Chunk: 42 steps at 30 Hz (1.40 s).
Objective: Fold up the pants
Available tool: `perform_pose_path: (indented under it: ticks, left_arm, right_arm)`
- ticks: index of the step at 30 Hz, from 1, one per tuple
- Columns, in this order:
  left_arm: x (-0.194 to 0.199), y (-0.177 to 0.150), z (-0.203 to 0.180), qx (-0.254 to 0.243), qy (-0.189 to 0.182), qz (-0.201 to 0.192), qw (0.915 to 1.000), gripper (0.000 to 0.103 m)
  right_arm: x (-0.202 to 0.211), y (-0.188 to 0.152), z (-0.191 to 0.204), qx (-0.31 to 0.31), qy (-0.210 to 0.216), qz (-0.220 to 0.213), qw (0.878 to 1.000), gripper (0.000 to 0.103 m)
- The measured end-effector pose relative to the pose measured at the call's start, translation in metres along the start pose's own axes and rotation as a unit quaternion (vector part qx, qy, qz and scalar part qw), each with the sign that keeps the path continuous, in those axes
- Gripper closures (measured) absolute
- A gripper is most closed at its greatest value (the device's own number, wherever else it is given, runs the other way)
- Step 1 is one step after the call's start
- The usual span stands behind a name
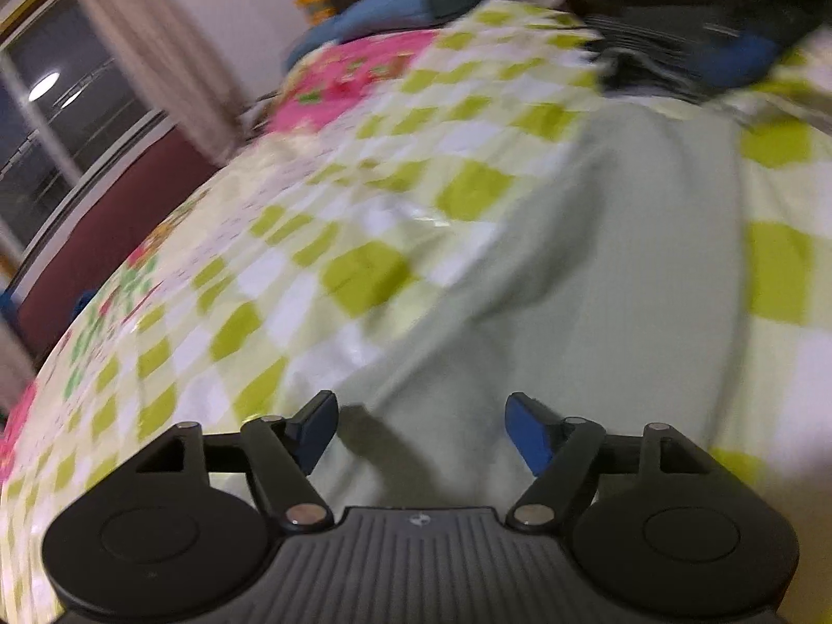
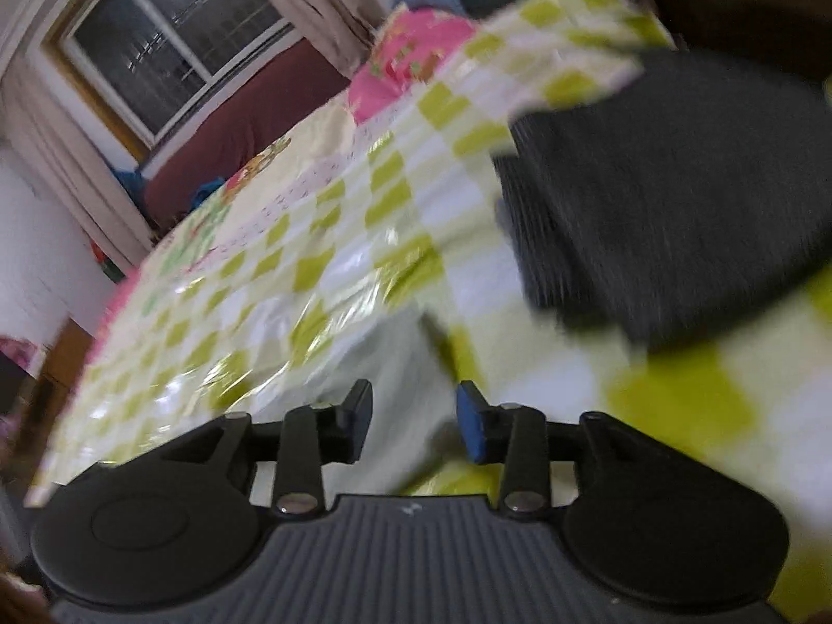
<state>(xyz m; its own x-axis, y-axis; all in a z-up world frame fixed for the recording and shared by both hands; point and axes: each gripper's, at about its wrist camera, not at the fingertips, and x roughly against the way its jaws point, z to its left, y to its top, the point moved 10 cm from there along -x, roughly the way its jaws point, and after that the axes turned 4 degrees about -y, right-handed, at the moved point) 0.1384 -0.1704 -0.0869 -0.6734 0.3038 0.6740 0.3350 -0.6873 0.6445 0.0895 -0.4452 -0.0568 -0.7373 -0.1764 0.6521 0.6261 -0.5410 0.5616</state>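
Note:
Pale green pants lie spread on a bed with a green-and-white checked cover. My left gripper is open just above the near part of the pants, its blue pads apart with cloth showing between them. In the right wrist view a corner of the pale green pants lies on the checked cover. My right gripper is open over that corner, its fingers either side of the cloth edge. Both views are motion-blurred.
A pile of dark grey folded clothes lies on the bed to the right, also at the far end in the left wrist view. A blue pillow lies at the bed's head. A window and curtains stand left.

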Motion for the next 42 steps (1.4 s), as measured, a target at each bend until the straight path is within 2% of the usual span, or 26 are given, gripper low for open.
perform_pose_path:
  ticks: [2, 5, 8, 10, 14, 16, 17, 18, 19, 21, 24, 25, 27, 29, 32, 35, 40, 41, 42]
  left_arm:
    - [-0.001, 0.001, 0.008, 0.018, 0.007, -0.001, 0.9998, 0.017]
    - [0.003, -0.001, 0.010, 0.005, 0.019, -0.004, 0.9998, 0.017]
    - [0.014, -0.009, 0.008, -0.003, 0.018, -0.006, 0.9998, 0.018]
    - [0.022, -0.015, 0.006, 0.001, 0.012, -0.007, 0.9999, 0.018]
    - [0.035, -0.026, 0.001, 0.014, -0.003, -0.017, 0.9997, 0.018]
    - [0.037, -0.030, -0.002, 0.018, -0.007, -0.018, 0.9996, 0.018]
    - [0.038, -0.032, -0.003, 0.021, -0.009, -0.020, 0.9995, 0.018]
    - [0.039, -0.032, -0.005, 0.024, -0.013, -0.024, 0.9993, 0.018]
    - [0.042, -0.032, -0.006, 0.028, -0.021, -0.030, 0.9989, 0.018]
    - [0.044, -0.029, -0.009, 0.027, -0.031, -0.042, 0.9983, 0.018]
    - [0.043, -0.022, -0.011, 0.022, -0.032, -0.052, 0.9979, 0.018]
    - [0.041, -0.021, -0.012, 0.026, -0.034, -0.052, 0.9977, 0.018]
    - [0.033, -0.023, -0.015, 0.036, -0.048, -0.039, 0.9974, 0.017]
    - [0.026, -0.026, -0.018, 0.037, -0.049, -0.029, 0.9977, 0.017]
    - [0.030, -0.027, -0.020, 0.035, -0.050, -0.029, 0.9977, 0.017]
    - [0.032, -0.029, -0.020, 0.034, -0.051, -0.026, 0.9978, 0.017]
    - [0.036, -0.029, -0.023, 0.025, -0.047, -0.027, 0.9982, 0.017]
    - [0.037, -0.028, -0.023, 0.022, -0.047, -0.028, 0.9983, 0.017]
    - [0.037, -0.028, -0.024, 0.020, -0.047, -0.029, 0.9983, 0.017]
  right_arm:
    - [-0.001, -0.020, -0.001, -0.022, 0.008, 0.017, 1.000, 0.065]
    - [-0.012, -0.040, 0.000, -0.048, 0.012, 0.024, 0.999, 0.065]
    - [-0.023, -0.038, 0.004, -0.070, 0.016, 0.005, 0.997, 0.061]
    - [-0.033, -0.034, 0.009, -0.106, 0.032, 0.002, 0.994, 0.054]
    - [-0.059, -0.033, 0.025, -0.089, 0.037, -0.007, 0.995, 0.055]
    - [-0.073, -0.036, 0.025, -0.107, 0.039, -0.016, 0.993, 0.057]
    - [-0.074, -0.036, 0.026, -0.120, 0.040, -0.025, 0.992, 0.059]
    - [-0.073, -0.036, 0.028, -0.128, 0.042, -0.027, 0.990, 0.074]
    - [-0.072, -0.038, 0.030, -0.141, 0.052, -0.020, 0.988, 0.098]
    - [-0.064, -0.036, 0.027, -0.185, 0.081, -0.023, 0.979, 0.097]
    - [-0.035, -0.021, 0.011, -0.235, 0.102, -0.072, 0.964, 0.099]
    - [-0.027, -0.017, 0.005, -0.242, 0.102, -0.087, 0.961, 0.101]
    - [-0.025, -0.015, -0.013, -0.233, 0.063, -0.094, 0.966, 0.101]
    - [-0.035, -0.024, -0.031, -0.242, 0.034, -0.065, 0.968, 0.100]
    - [-0.035, -0.027, -0.028, -0.242, 0.074, -0.061, 0.966, 0.094]
    - [-0.034, -0.030, -0.023, -0.249, 0.099, -0.063, 0.961, 0.079]
    - [-0.029, -0.027, -0.019, -0.255, 0.082, -0.069, 0.961, 0.073]
    - [-0.022, -0.028, -0.019, -0.248, 0.077, -0.074, 0.963, 0.071]
    - [-0.019, -0.027, -0.019, -0.238, 0.069, -0.076, 0.966, 0.063]
